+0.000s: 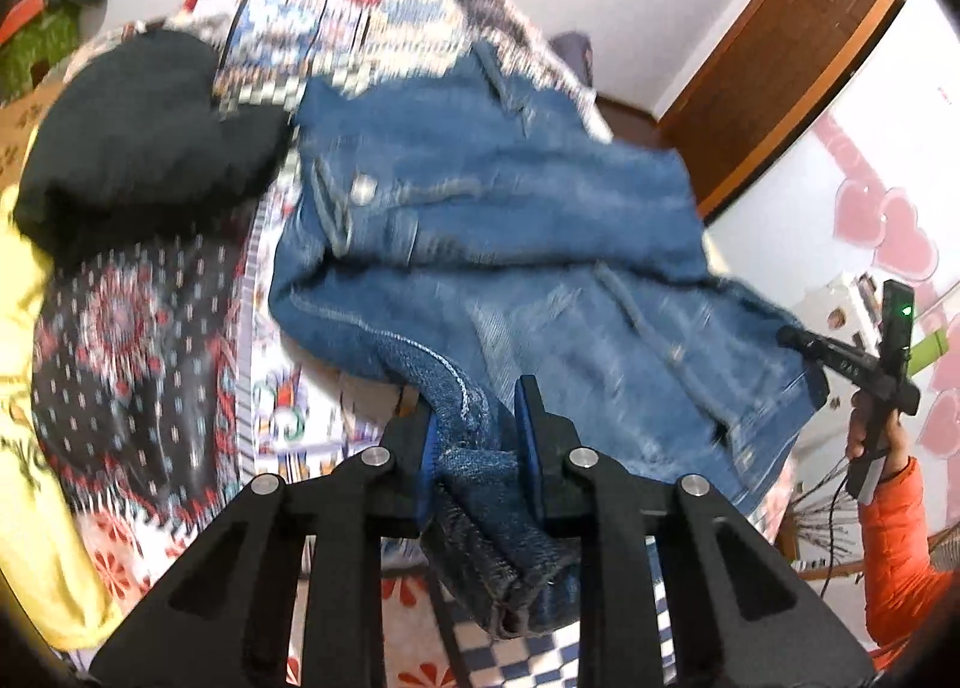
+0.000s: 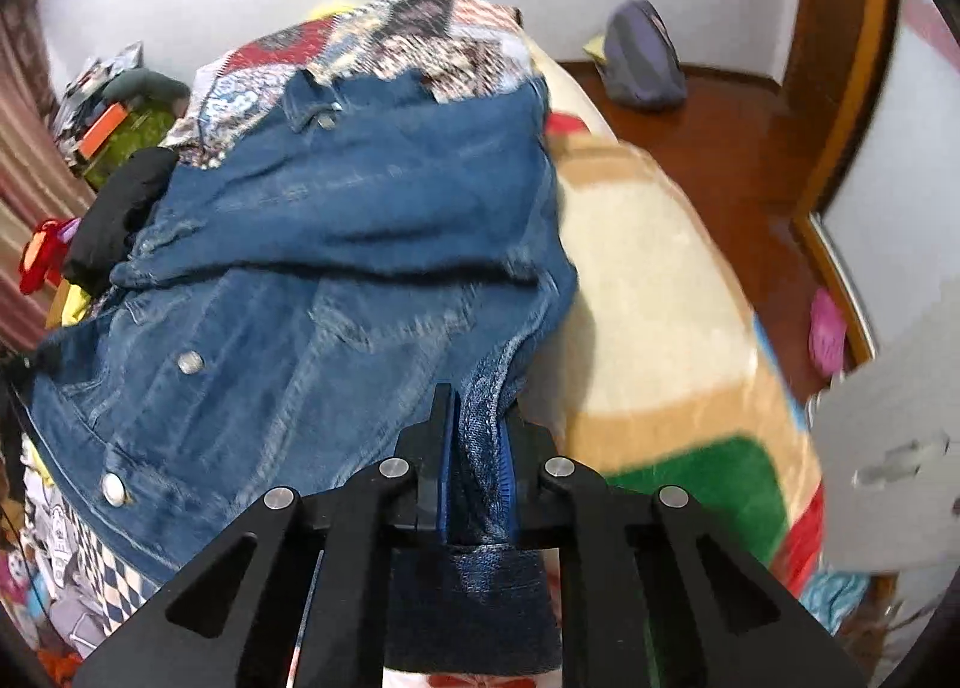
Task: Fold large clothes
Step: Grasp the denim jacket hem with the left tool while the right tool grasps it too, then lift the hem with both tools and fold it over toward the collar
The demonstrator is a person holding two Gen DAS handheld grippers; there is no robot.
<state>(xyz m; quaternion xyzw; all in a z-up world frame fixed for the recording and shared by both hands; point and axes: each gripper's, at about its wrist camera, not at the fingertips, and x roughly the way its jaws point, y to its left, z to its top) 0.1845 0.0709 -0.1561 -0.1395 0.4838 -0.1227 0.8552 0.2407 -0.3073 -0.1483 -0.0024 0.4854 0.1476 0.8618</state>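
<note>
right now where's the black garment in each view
Left wrist view: the black garment lies upper left, beside the denim jacket.
Right wrist view: black garment at the left edge, partly behind the jacket.
Shared landmark: the patterned quilt beyond the jacket.

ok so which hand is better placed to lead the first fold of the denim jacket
Probably the left. Both the left gripper and the right gripper are shut on the denim jacket, but the left holds a bunched end with open quilt beside it.
</note>
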